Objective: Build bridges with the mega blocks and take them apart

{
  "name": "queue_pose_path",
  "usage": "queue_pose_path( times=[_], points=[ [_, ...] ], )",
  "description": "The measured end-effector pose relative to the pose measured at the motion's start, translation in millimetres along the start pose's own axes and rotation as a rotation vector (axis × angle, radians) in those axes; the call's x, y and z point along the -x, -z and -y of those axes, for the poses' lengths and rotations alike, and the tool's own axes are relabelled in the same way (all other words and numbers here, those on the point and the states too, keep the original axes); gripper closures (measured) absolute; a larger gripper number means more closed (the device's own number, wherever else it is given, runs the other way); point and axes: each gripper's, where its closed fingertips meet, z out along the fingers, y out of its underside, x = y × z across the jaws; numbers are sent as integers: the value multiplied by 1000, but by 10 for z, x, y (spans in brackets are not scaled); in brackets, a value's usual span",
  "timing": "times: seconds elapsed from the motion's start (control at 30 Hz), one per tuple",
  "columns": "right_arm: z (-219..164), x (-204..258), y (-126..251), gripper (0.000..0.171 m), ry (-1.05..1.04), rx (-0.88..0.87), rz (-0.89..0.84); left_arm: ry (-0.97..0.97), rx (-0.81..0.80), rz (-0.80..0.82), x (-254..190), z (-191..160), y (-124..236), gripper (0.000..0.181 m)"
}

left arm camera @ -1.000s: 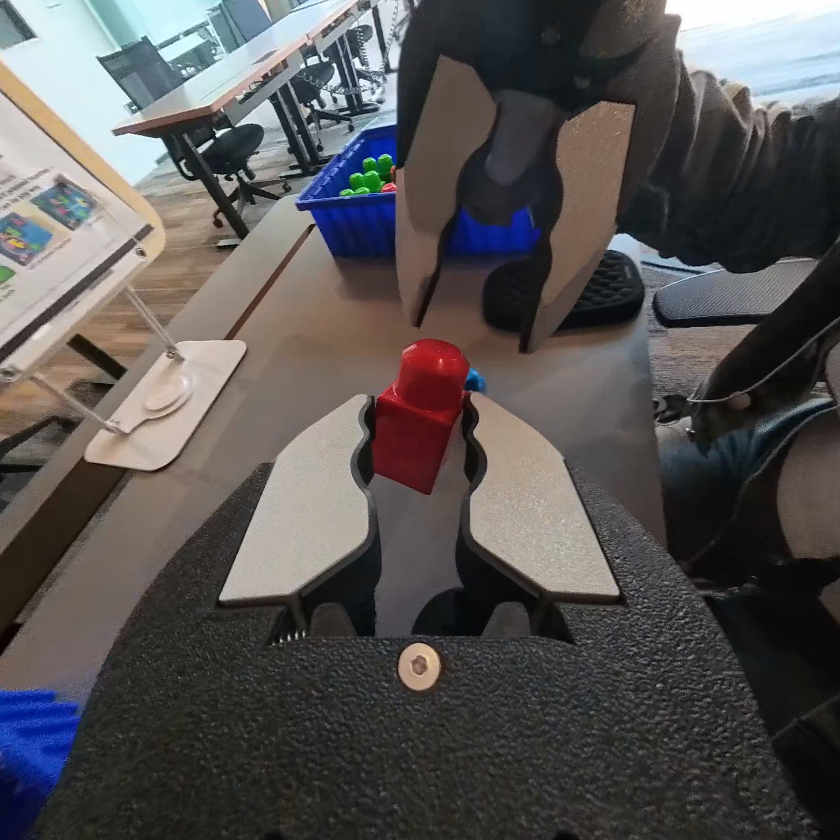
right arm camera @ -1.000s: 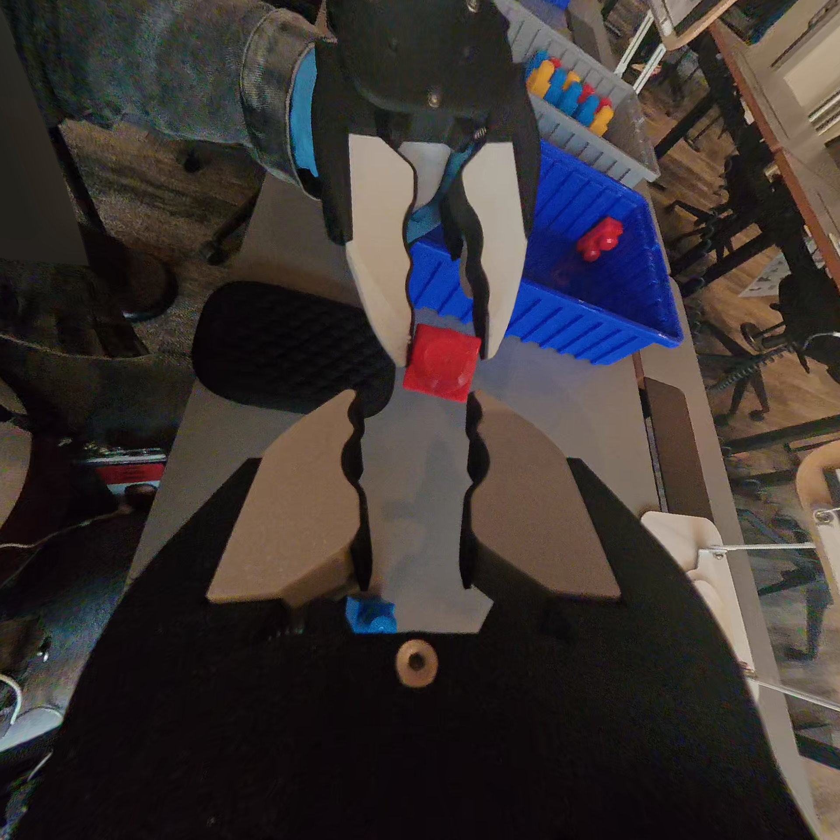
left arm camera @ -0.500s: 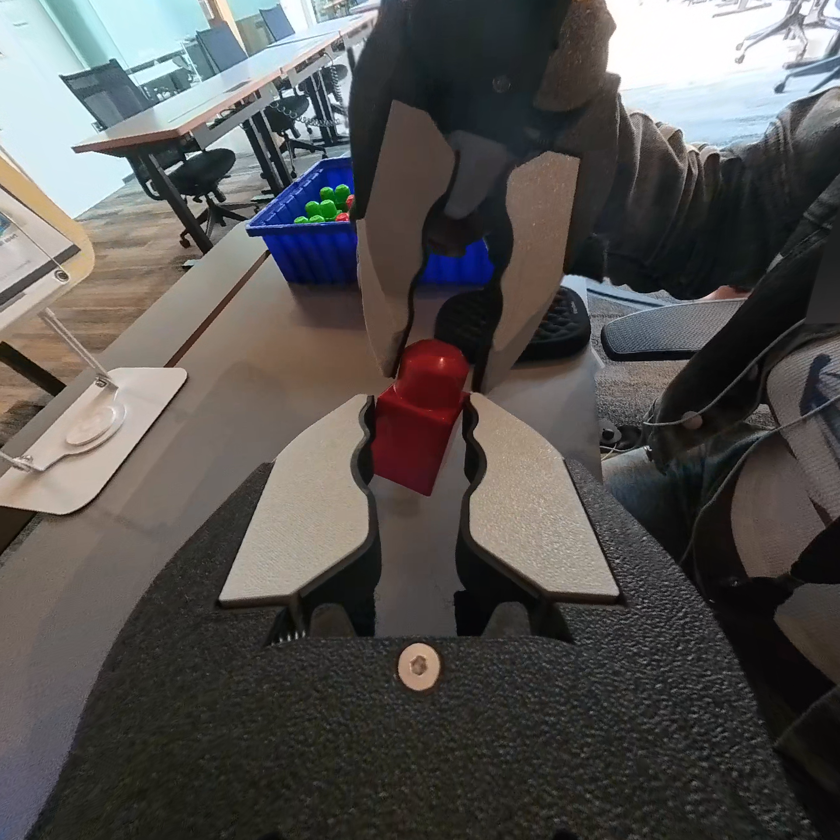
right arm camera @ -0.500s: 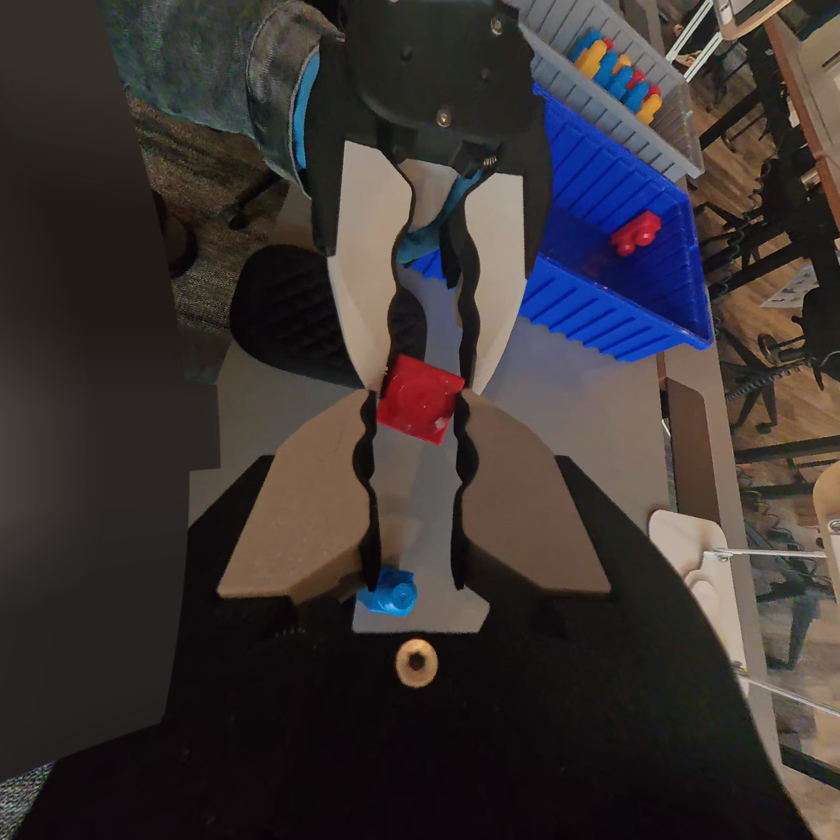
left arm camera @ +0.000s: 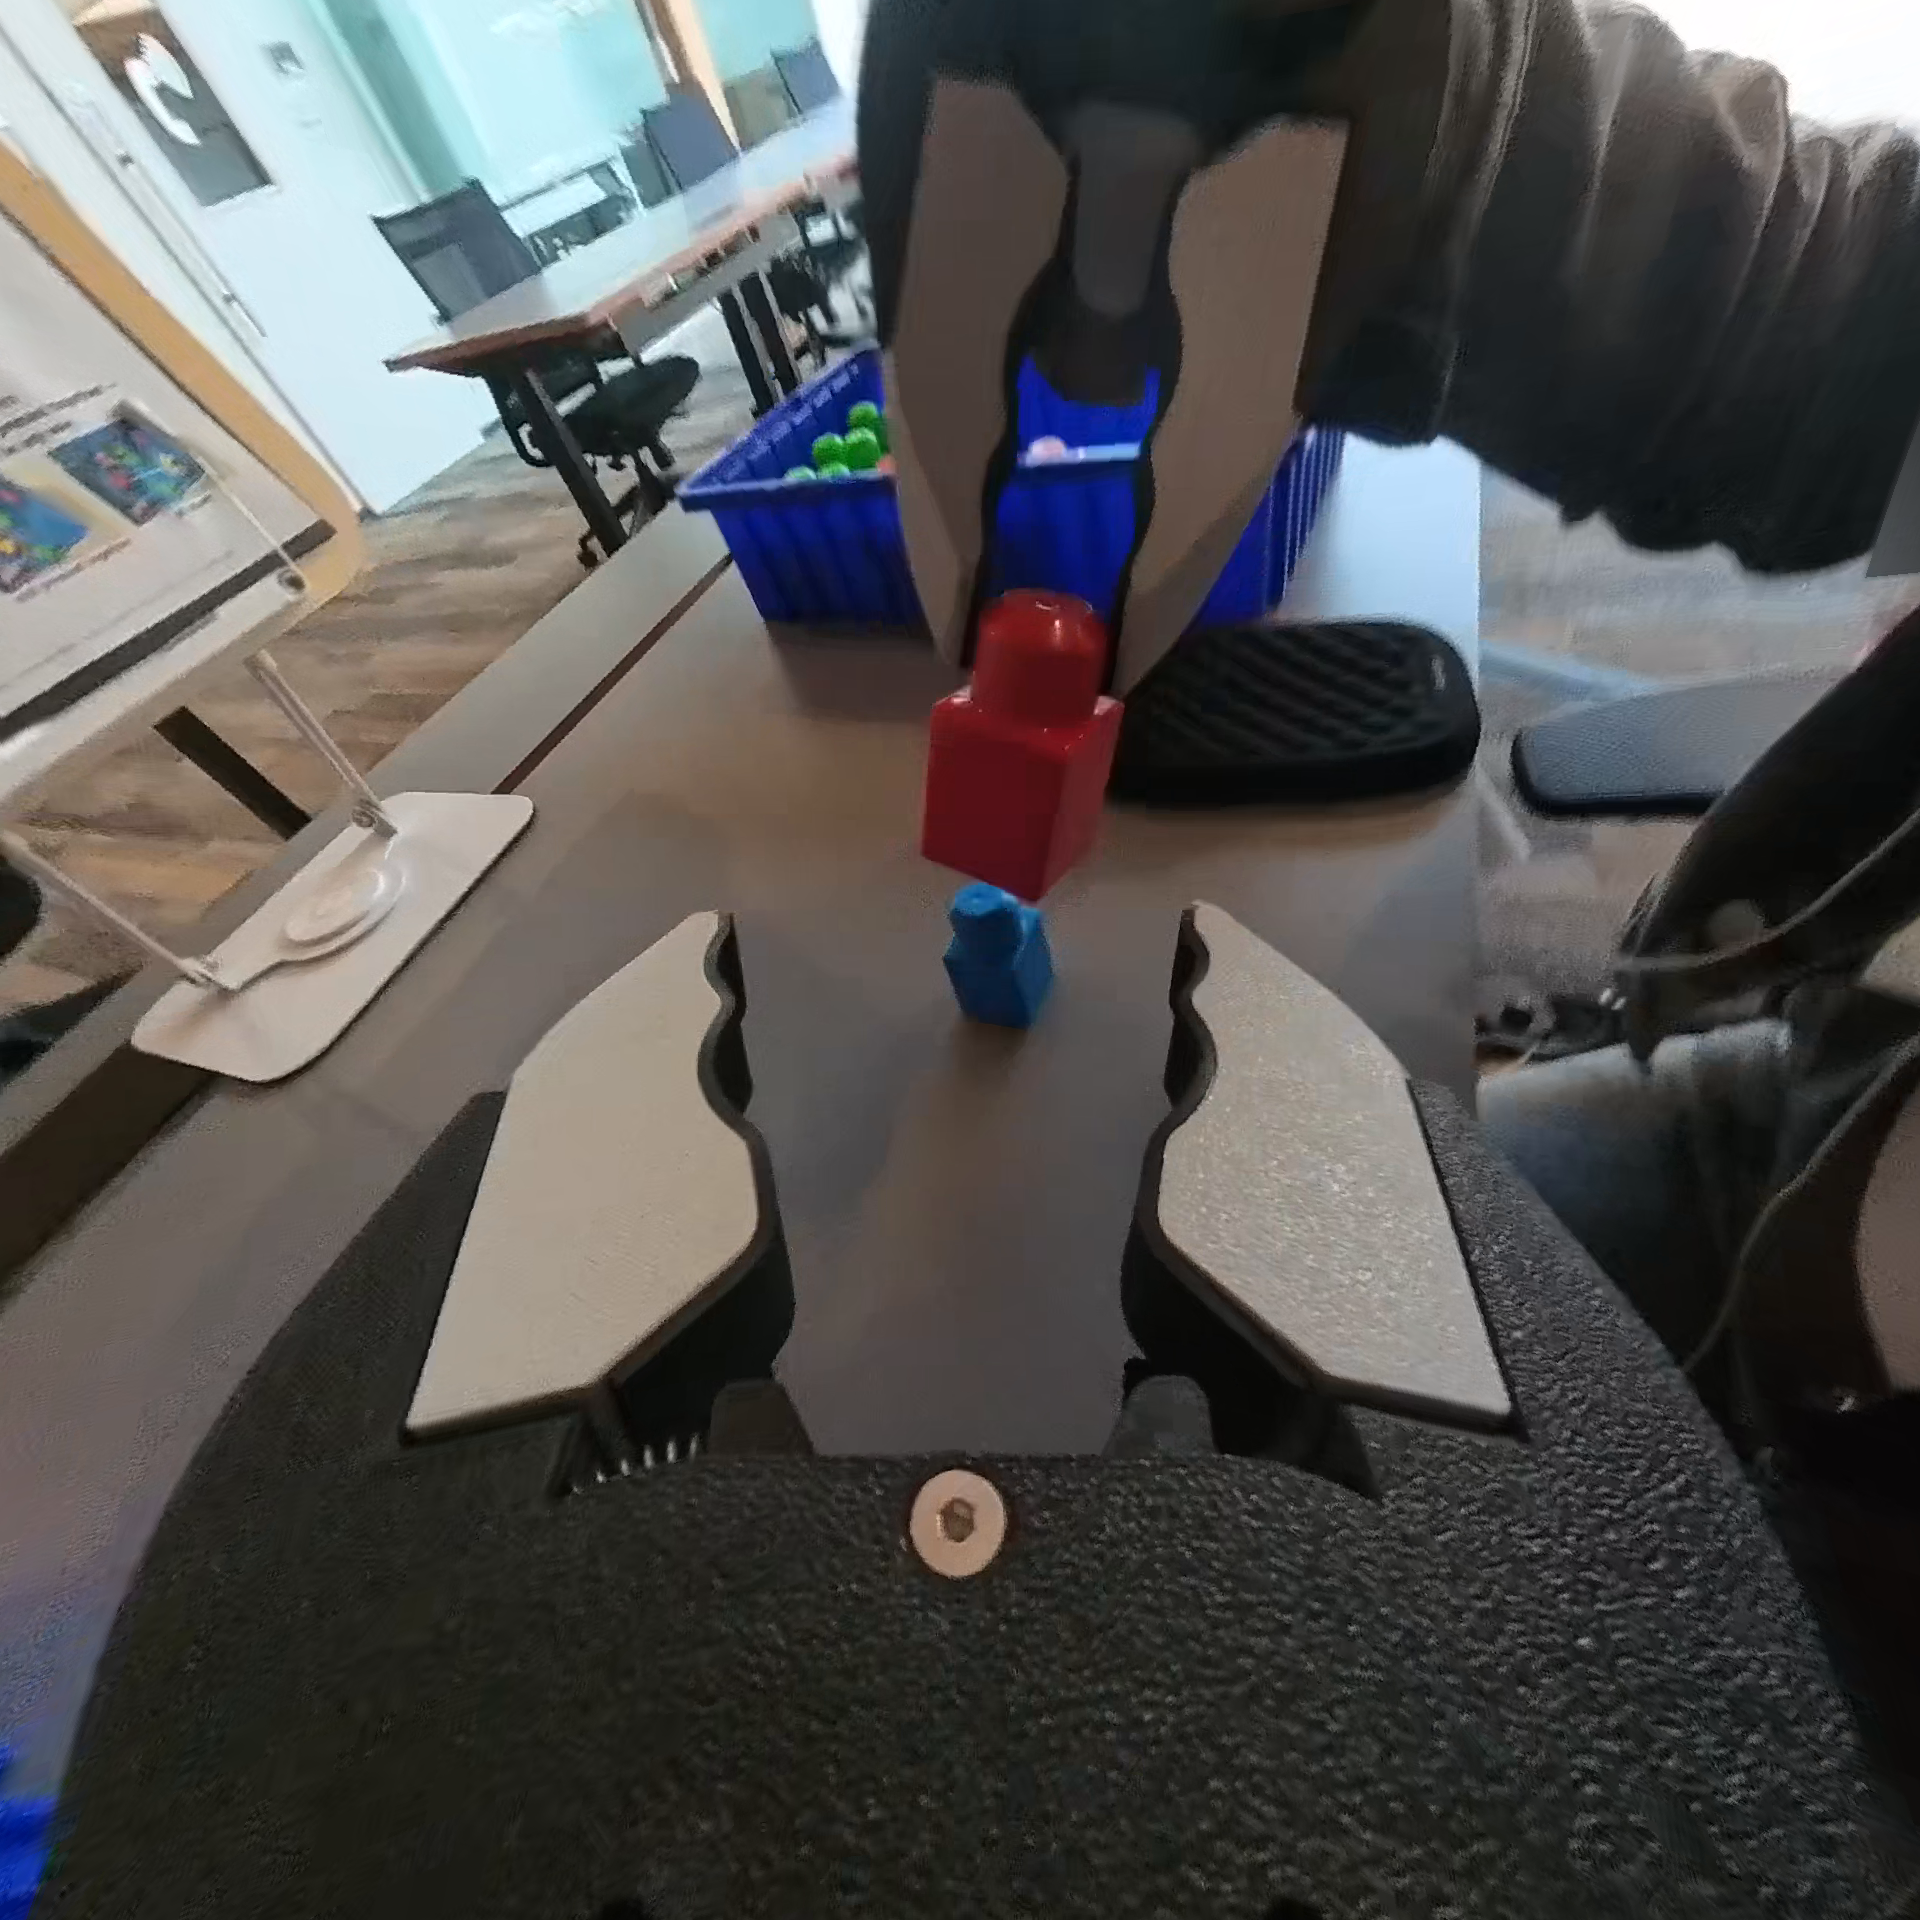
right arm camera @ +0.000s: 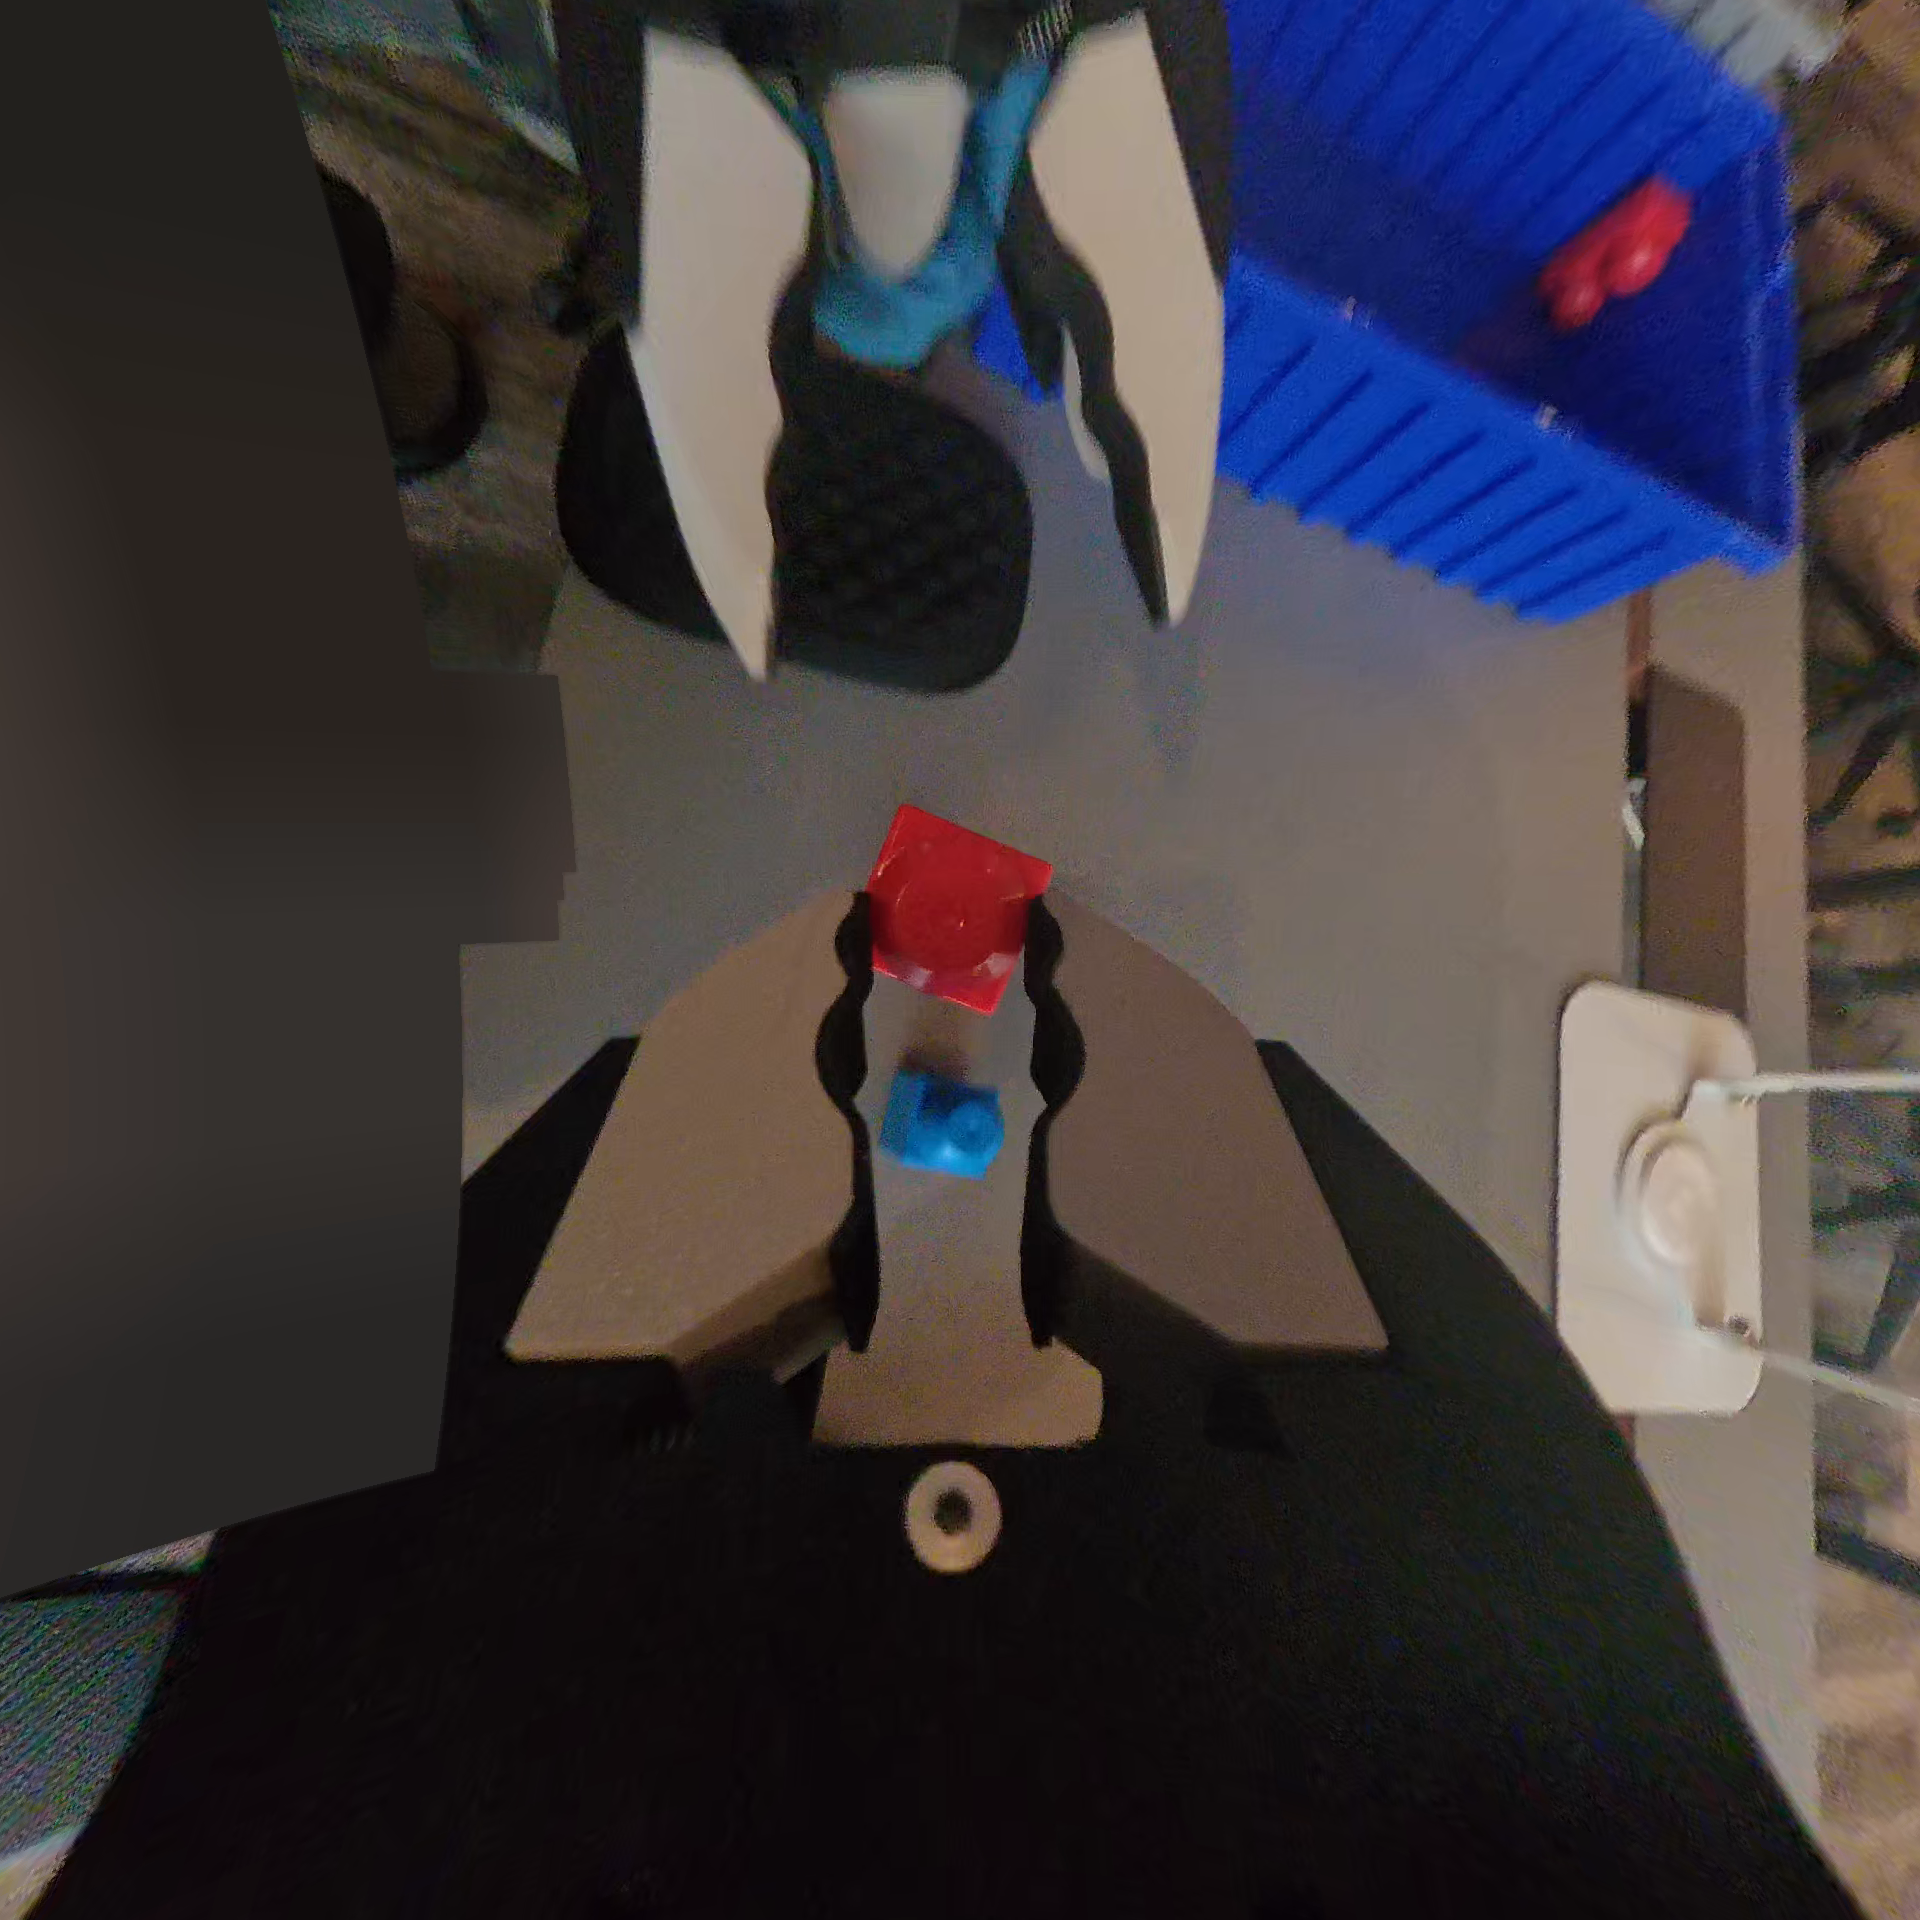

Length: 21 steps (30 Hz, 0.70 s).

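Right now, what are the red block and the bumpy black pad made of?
The red block looks like hard, glossy plastic: light glints off its round stud and its edges are crisp. The black pad looks matte and soft, perhaps rubber or foam, with a quilted diamond pattern; I can't tell which.

Glossy, smooth plastic red block (left arm camera: pixel 1023 769) and blue block (left arm camera: pixel 997 971) above a matt, smooth grey table (left arm camera: pixel 644 821); left gripper (left arm camera: pixel 951 1023) with fine-grained matt grey fingers (left arm camera: pixel 613 1174) on a pebbled black housing; ribbed blue plastic bin (right arm camera: pixel 1455 436); woven dark cloth sleeve (left arm camera: pixel 1662 270).
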Motion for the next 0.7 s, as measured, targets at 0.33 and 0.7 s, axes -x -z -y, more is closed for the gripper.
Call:
queue_pose_path(
  times=[0.33,0.7],
  points=[
    [-1083,113,-1,143,-176,330,142,240,-298,37,-47,41,519,118],
    [-1478,96,-378,143,-95,364,260,254,-325,194,-65,-31,973,120]
  ],
)
